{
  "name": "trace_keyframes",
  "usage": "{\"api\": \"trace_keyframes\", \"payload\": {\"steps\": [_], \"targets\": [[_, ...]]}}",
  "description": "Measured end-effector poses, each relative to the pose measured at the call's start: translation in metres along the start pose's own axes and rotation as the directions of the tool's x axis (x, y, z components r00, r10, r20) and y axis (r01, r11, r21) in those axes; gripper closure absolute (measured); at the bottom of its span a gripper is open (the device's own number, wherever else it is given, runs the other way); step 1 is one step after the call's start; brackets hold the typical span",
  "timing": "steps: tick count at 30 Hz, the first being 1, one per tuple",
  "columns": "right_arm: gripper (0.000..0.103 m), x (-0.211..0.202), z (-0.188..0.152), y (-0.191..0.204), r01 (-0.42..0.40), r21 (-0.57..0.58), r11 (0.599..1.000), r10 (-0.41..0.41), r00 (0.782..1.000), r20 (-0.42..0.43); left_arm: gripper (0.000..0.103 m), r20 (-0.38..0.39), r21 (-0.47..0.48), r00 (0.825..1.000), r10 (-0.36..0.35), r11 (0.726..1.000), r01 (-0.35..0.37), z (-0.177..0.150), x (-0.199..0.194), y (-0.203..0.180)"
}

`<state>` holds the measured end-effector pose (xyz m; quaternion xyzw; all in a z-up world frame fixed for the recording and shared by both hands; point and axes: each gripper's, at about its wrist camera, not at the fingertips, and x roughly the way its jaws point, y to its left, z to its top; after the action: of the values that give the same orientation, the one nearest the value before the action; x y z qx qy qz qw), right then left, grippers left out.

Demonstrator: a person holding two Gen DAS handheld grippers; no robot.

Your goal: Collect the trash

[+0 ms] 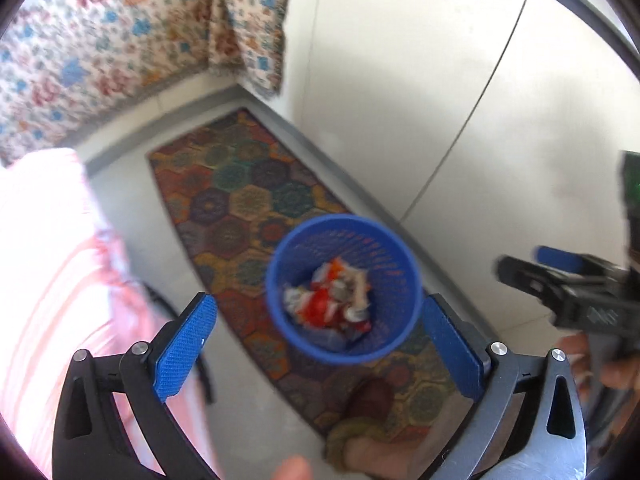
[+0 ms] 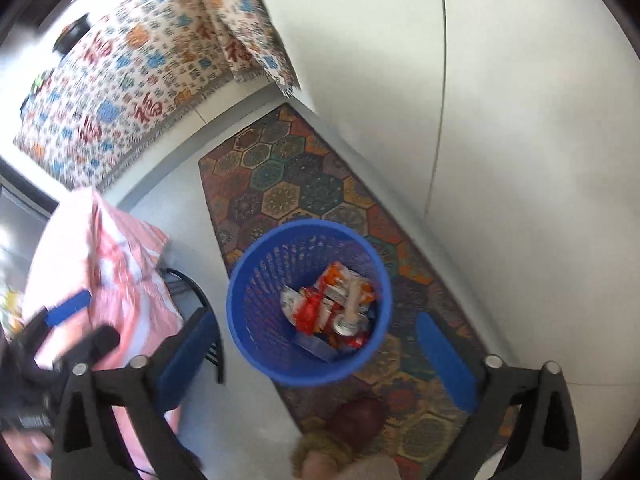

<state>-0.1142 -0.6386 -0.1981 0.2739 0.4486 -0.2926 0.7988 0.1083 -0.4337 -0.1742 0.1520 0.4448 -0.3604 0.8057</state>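
I hold my left gripper over the blue bin, its fingers spread wide with nothing between them. My right gripper hangs above the same bin, fingers just as far apart and holding nothing. The bin stands on the patterned rug on the floor, and the trash, crumpled wrappers and what looks like a can, lies at its bottom. A pink striped cloth hangs to the left.
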Motion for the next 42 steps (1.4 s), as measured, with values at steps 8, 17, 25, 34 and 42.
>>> {"api": "trace_keyframes", "payload": {"steps": [8, 17, 25, 34, 42], "targets": [[0.000, -0.076, -0.072, 0.036, 0.070, -0.048, 0.996, -0.065, 0.992, 0.106, 0.000, 0.109, 0.043, 0.989, 0.097, 0.994, -0.102, -0.032, -0.069, -0.006], [0.000, -0.119, -0.094, 0.059, 0.127, -0.093, 0.988, -0.109, 0.979, 0.171, 0.001, 0.113, 0.017, 0.984, 0.141, 0.990, -0.143, -0.040, -0.095, -0.003], [0.000, -0.131, -0.102, 0.065, 0.137, -0.107, 0.985, -0.117, 0.977, 0.176, 0.001, 0.092, 0.009, 0.987, 0.133, 0.991, -0.134, -0.042, -0.098, -0.003], [0.000, -0.136, -0.105, 0.070, 0.133, -0.116, 0.984, -0.110, 0.977, 0.180, 0.001, 0.076, 0.001, 0.990, 0.121, 0.993, -0.121, -0.044, -0.096, -0.002], [0.000, -0.136, -0.105, 0.071, 0.131, -0.113, 0.985, -0.110, 0.978, 0.175, 0.001, 0.065, 0.004, 0.992, 0.109, 0.994, -0.109, -0.045, -0.095, -0.002]]}}
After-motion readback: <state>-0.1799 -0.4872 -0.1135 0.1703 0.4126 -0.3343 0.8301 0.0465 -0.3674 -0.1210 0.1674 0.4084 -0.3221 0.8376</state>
